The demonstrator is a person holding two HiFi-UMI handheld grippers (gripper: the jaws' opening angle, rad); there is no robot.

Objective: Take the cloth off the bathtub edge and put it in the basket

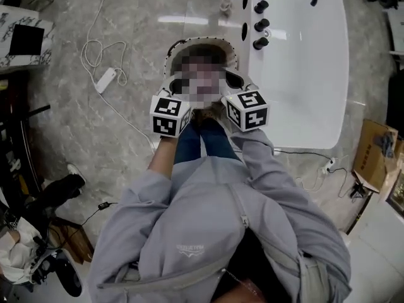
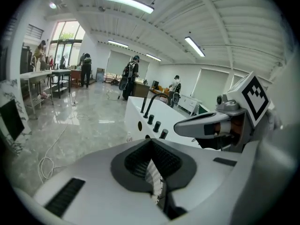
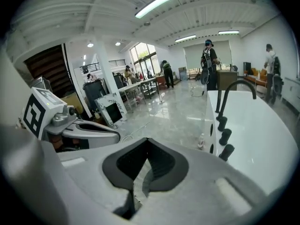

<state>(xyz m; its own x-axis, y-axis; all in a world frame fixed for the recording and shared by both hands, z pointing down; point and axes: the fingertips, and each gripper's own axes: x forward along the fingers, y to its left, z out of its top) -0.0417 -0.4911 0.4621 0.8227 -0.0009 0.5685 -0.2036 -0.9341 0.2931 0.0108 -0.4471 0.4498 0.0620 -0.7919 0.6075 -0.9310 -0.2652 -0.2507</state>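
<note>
1. The left tongs (image 2: 151,142) and the right tongs (image 3: 147,140) are both pressed fully together at the tips, gripping nothing I can see.
2. A pale striped cloth (image 2: 154,175) shows through the gap behind the left tips. I judge it lies below them in the round white-rimmed basket (image 1: 169,55), not on the glossy white bathtub (image 1: 309,74) off to the right of the right tongs.
3. Draw both tongs straight up, clear of the rim — and check that no corner trails.
</note>
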